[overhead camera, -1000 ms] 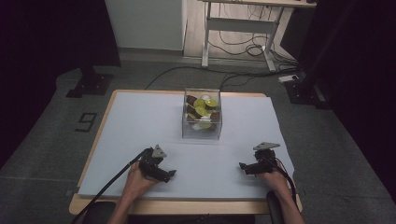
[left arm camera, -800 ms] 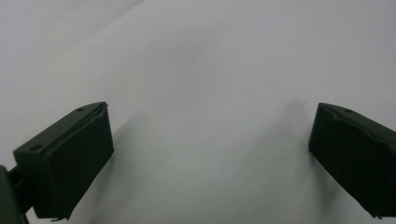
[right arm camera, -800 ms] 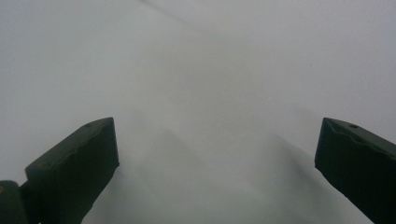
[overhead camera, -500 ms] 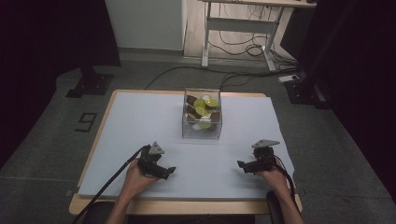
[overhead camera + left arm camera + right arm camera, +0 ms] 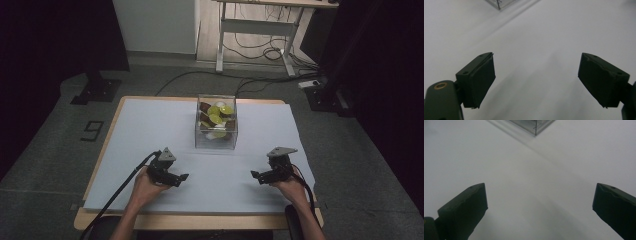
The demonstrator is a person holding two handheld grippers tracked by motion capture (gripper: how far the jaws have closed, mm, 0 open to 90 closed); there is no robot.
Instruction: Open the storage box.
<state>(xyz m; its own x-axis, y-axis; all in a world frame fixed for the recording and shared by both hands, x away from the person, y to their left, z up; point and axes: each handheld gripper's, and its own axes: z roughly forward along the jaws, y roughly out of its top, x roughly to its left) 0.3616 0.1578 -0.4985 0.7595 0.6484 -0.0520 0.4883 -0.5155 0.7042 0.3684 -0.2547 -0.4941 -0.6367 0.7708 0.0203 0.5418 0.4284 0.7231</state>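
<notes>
Just open grippers [image 5: 183, 177] [image 5: 254, 174] near box [image 5: 216, 140].

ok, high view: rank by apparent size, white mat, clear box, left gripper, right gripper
1. white mat
2. clear box
3. left gripper and right gripper: look alike, no ranking between them.

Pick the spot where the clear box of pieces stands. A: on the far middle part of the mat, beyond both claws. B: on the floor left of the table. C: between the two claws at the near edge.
A: the clear box stands on the far middle of the mat, beyond both claws.
</notes>
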